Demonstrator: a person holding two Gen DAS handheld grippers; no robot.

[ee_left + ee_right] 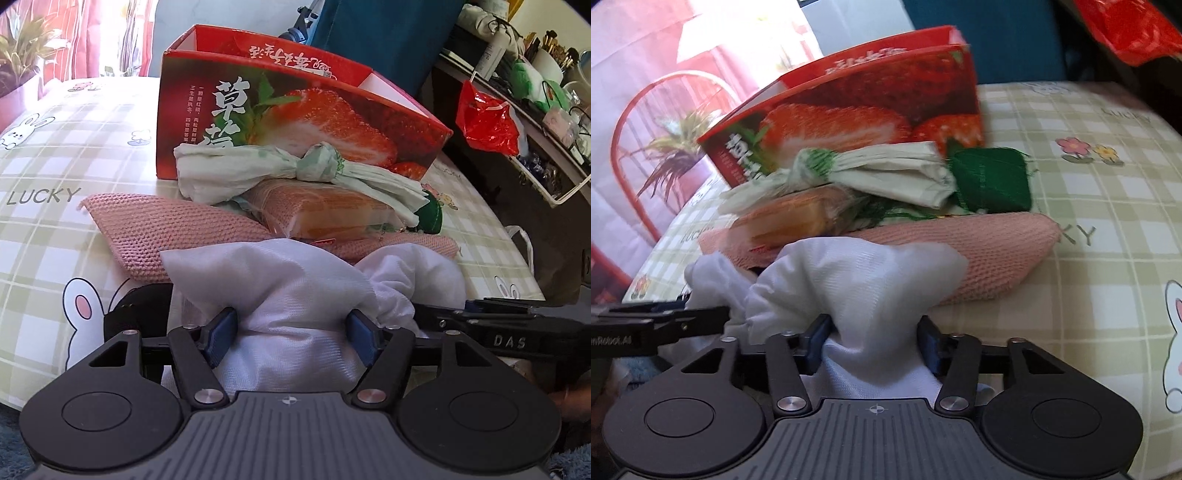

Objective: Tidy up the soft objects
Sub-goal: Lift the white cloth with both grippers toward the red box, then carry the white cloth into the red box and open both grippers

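Both grippers, left gripper [291, 338] and right gripper [874, 341], clamp white cloth [295, 295]; uneven pull can slip cloth, drag pink knit [166, 232] ahead of fingers.

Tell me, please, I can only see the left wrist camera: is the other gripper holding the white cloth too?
Observer: Yes. The right gripper is shut on the white cloth, which bunches up between its blue pads.
Operator: What's the green thing peeking out behind the orange pack?
Observer: A dark green square cloth, lying beside the knotted pale bag, near the strawberry box corner.
Operator: What's past the table by the window?
Observer: A red metal chair back, next to a potted plant.
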